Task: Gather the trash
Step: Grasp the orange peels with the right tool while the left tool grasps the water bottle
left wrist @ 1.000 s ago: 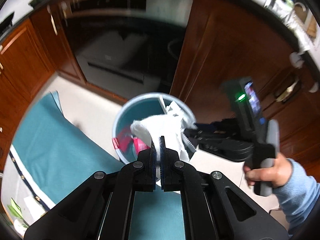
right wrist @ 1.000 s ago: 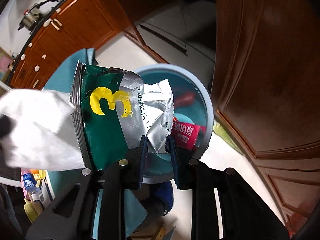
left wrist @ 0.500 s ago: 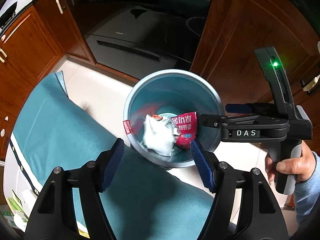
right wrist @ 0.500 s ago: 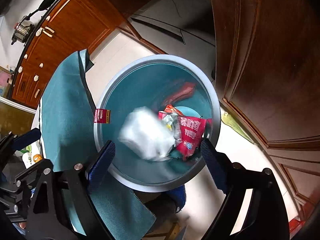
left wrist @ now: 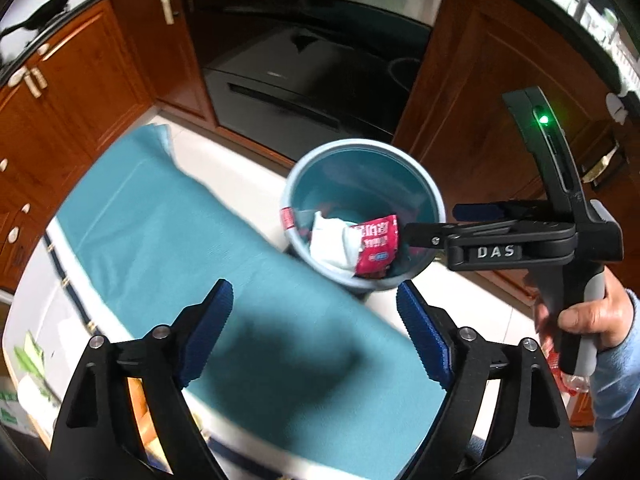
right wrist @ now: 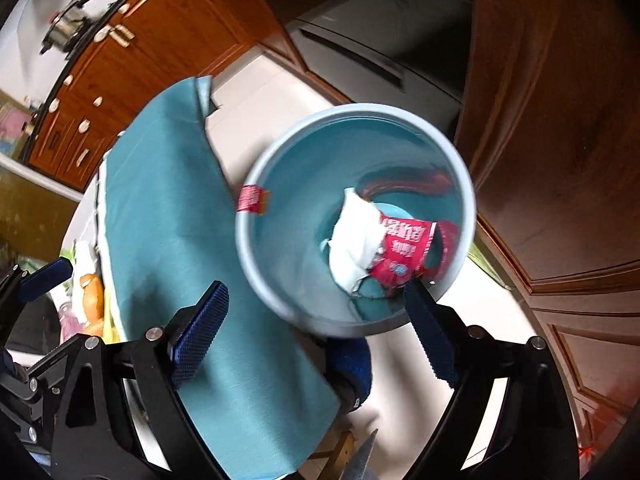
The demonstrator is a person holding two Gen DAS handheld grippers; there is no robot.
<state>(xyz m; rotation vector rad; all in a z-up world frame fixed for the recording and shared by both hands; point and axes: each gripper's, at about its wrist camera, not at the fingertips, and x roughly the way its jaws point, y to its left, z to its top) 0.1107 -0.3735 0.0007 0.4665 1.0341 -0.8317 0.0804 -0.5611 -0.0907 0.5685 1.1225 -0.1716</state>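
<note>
I am looking down into the round blue-grey bin standing on the pale floor beside the teal cloth that is covering the table edge. Inside it a crumpled white tissue is lying against a red snack wrapper with white print, and a red label is sticking on the near-left rim. Something reddish is showing on the far inner wall, but it is too blurred for me to name. The green and silver bag that I held a second ago is not making itself out in the bin; it may be lying under the tissue, I cannot tell.

My left gripper is hanging over the cloth with its blue pads wide apart and nothing between them; its jaws have just been opening, and the tissue it pinched is now lying in the bin. My right gripper is hovering at the bin's near rim, jaws also just opened wide and empty. In the left view my right hand is gripping its handle, partly cut off by the frame edge.
</note>
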